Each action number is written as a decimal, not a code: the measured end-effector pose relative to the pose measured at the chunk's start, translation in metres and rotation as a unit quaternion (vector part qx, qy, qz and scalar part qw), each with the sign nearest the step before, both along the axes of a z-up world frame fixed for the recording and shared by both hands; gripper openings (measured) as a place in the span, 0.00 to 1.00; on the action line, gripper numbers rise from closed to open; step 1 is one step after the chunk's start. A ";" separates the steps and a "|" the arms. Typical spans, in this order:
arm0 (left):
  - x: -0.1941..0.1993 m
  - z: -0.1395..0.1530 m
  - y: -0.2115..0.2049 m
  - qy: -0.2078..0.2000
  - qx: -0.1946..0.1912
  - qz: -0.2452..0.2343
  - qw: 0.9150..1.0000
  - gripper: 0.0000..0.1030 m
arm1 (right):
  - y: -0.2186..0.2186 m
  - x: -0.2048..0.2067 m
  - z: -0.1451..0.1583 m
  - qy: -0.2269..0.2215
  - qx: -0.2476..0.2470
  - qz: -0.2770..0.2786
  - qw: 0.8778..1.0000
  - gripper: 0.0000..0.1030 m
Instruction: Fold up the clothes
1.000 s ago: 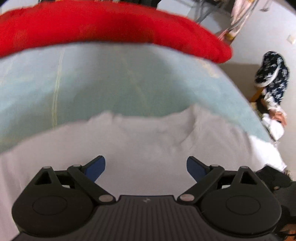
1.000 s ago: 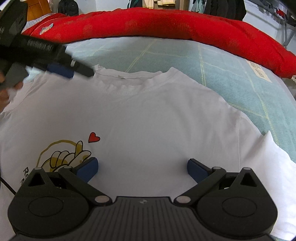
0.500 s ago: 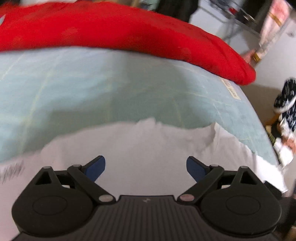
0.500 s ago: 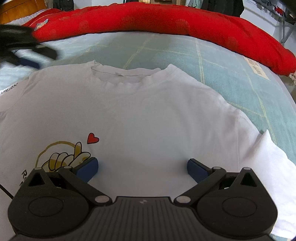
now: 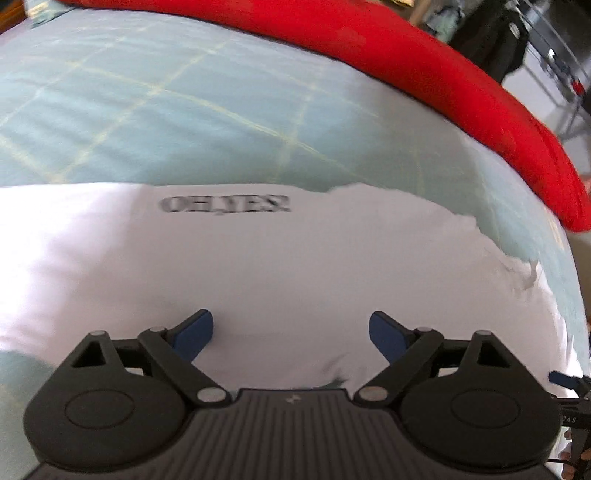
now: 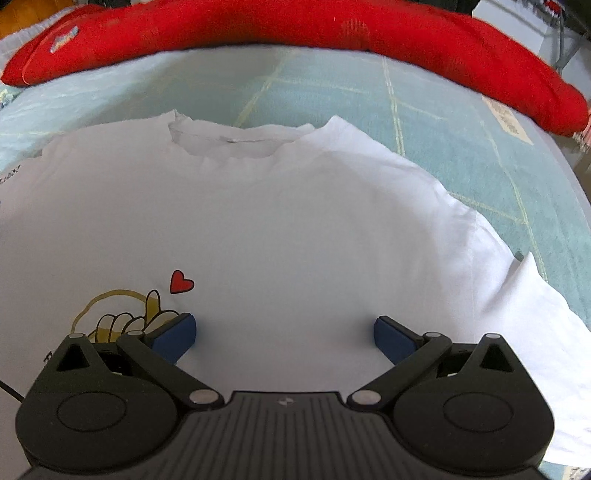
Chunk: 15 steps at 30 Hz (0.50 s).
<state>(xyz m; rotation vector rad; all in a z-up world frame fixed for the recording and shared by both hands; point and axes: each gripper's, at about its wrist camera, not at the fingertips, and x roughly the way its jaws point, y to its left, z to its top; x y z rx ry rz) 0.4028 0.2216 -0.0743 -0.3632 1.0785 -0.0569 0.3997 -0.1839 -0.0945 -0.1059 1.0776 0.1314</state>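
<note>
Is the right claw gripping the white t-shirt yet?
No, the right claw is wide open with both blue pads apart above the flat white t-shirt, no fabric between them.

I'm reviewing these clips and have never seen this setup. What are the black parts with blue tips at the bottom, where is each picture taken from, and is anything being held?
There is no robot arm here: a person holds one two-finger gripper in each hand, and each carries a fisheye camera looking forward along its fingers. One picture comes from the left gripper, the other from the right gripper. The blue tips are the finger pads. Both grippers are open and hold nothing. Below them a white T-shirt lies spread on a pale green checked bed cover, with a red cushion along the far edge. The shirt shows a heart-and-hand print and a sleeve printed "OH, YES!".
</note>
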 end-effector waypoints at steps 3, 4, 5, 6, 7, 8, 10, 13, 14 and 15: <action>-0.007 0.000 0.017 -0.003 0.003 0.012 1.000 0.88 | 0.008 -0.001 0.016 -0.014 0.019 -0.006 1.000 1.00; -0.010 0.000 0.023 -0.004 0.004 0.017 1.000 0.88 | 0.014 -0.001 0.022 -0.019 0.032 -0.002 0.999 1.00; -0.012 0.000 0.029 -0.005 0.006 0.021 1.000 0.88 | 0.021 -0.001 0.026 -0.024 0.042 0.002 0.999 1.00; -0.015 0.000 0.035 -0.006 0.007 0.025 1.000 0.88 | 0.028 -0.001 0.029 -0.029 0.048 0.007 0.998 1.00; -0.017 0.000 0.041 -0.007 0.008 0.029 1.000 0.88 | 0.037 0.000 0.030 -0.033 0.055 0.013 0.998 1.00; -0.020 0.000 0.047 -0.008 0.009 0.033 0.999 0.88 | 0.047 0.002 0.032 -0.037 0.062 0.020 0.997 1.00; -0.025 0.001 0.058 -0.010 0.011 0.041 0.999 0.88 | 0.068 0.007 0.032 -0.043 0.077 0.029 0.996 1.00; -0.032 0.001 0.076 -0.013 0.014 0.054 0.998 0.88 | 0.096 0.013 0.032 -0.039 0.100 0.037 0.994 1.00; -0.035 0.001 0.082 -0.014 0.015 0.058 0.998 0.88 | 0.104 0.015 0.032 -0.037 0.107 0.041 0.993 1.00; -0.037 0.001 0.087 -0.015 0.017 0.062 0.998 0.88 | 0.112 0.016 0.032 -0.034 0.113 0.047 0.992 1.00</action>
